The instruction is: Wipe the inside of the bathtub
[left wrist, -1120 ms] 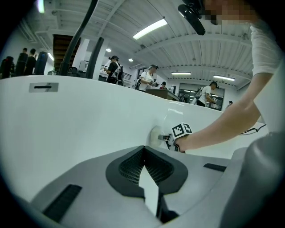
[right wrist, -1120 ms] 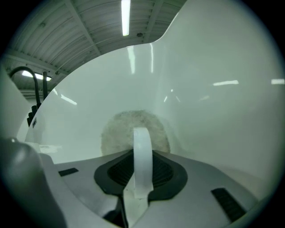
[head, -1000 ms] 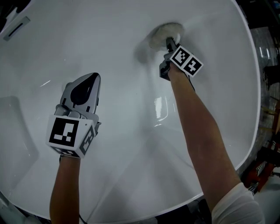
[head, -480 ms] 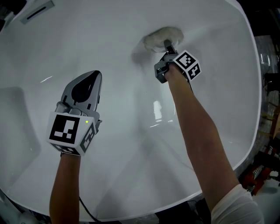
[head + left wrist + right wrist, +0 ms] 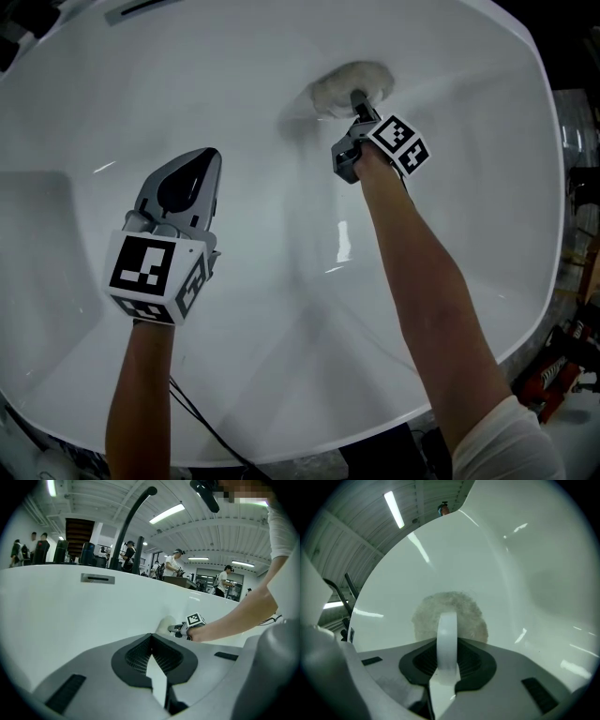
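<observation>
Step in hand: scrubbing the far wall of the bathtub with a round fluffy pad, judged from the pad lying against the white surface.
Pad place: right of the overflow slot and lower on the same curved wall, face turned to the enamel.
Grip on pad: right gripper clamped on the white loop handle at the pad's back, with the fingers pinching it from both sides and the loop standing upright between them.
Doing it well: press the whole face of the pad flat to the curve, not on one edge. Sweep in overlapping passes, working away from the slot and down toward the tub floor. Hold the wrist square to the wall, or the loop may twist in the jaws. Use even, moderate pressure, since the gloss suggests a slick surface where the pad could skid.
Right arm: bare right forearm stretched long and nearly straight, reaching deep into the tub to a spot well right of the slot.
Left arm: left forearm drawn in short, left gripper held over the basin below the slot and well apart from the pad.
Left fingers: together, nothing between them, nose aimed up the wall toward the slot.
Left role: idle, by the look of it, and best kept clear of the sweep path.
</observation>
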